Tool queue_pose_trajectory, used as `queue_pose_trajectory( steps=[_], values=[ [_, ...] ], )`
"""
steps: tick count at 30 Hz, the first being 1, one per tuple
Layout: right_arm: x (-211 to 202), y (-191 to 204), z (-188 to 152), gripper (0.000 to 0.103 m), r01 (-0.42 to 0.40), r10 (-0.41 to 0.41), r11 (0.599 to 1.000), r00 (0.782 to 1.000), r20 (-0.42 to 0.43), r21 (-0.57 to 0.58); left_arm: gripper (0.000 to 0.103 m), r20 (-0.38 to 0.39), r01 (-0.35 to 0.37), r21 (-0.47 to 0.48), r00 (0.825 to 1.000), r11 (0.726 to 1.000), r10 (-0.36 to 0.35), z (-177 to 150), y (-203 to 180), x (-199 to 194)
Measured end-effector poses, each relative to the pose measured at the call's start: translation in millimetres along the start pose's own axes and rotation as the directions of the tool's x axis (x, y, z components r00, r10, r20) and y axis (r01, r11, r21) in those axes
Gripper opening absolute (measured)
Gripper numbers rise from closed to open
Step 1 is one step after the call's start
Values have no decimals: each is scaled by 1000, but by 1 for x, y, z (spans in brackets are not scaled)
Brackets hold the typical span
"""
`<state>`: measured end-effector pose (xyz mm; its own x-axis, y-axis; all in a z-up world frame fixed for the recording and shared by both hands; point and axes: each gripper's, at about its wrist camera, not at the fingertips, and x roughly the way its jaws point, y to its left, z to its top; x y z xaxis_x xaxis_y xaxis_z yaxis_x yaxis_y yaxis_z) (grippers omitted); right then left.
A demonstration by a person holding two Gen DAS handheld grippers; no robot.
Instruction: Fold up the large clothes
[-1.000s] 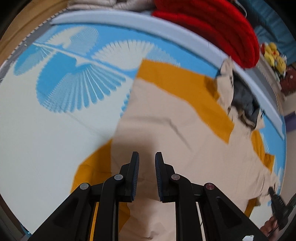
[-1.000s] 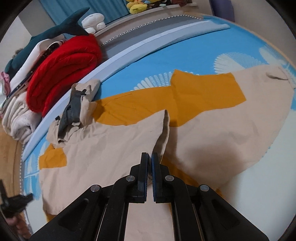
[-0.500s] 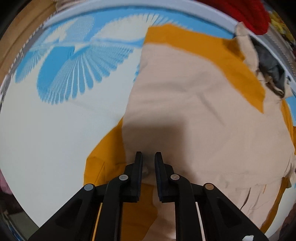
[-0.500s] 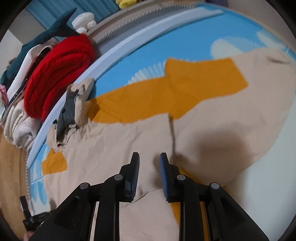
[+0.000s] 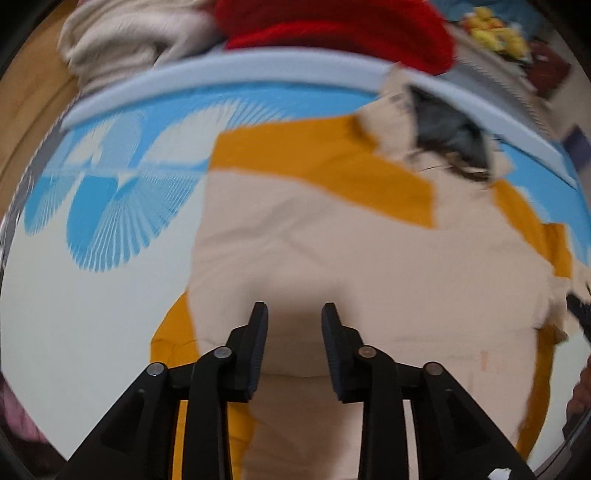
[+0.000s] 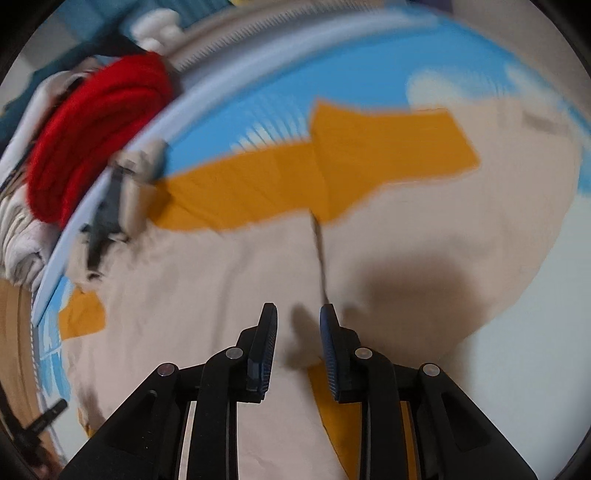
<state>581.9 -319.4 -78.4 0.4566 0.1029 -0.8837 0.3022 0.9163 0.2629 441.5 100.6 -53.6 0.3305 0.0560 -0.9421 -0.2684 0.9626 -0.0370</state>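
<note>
A large beige and mustard-orange garment point(image 5: 332, 240) lies spread flat on the blue and white patterned mat point(image 5: 103, 206). Its dark-lined hood point(image 5: 447, 140) rests at the mat's far rim. My left gripper point(image 5: 294, 317) is open and empty, hovering over the beige cloth near a folded edge. In the right wrist view the same garment point(image 6: 229, 280) fills the middle, with a folded flap edge point(image 6: 320, 258) running away from me. My right gripper point(image 6: 298, 317) is open and empty just above that flap. Both views are motion blurred.
A red rolled blanket point(image 6: 92, 125) and cream folded laundry point(image 5: 129, 40) are piled beyond the mat's pale blue rim point(image 5: 258, 77). Yellow plush toys point(image 5: 495, 26) sit further back. Wooden floor point(image 6: 14, 325) shows at the left. The other gripper's tip point(image 6: 40, 421) shows low left.
The right gripper opened and let go of the beige flap, which now lies flat. The left gripper widened its jaws and pulled back and up from the cloth.
</note>
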Motion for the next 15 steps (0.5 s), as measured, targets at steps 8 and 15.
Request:
queue_pose_trajectory(
  steps=[8, 15],
  values=[
    [-92, 37, 2, 25, -53, 100, 985, 949, 300, -162, 31, 138, 27, 117, 990, 993, -43, -23, -42, -51],
    [-142, 27, -8, 26, -54, 120, 984, 905, 409, -169, 32, 188, 68, 172, 977, 983, -101, -55, -69, -77]
  ],
)
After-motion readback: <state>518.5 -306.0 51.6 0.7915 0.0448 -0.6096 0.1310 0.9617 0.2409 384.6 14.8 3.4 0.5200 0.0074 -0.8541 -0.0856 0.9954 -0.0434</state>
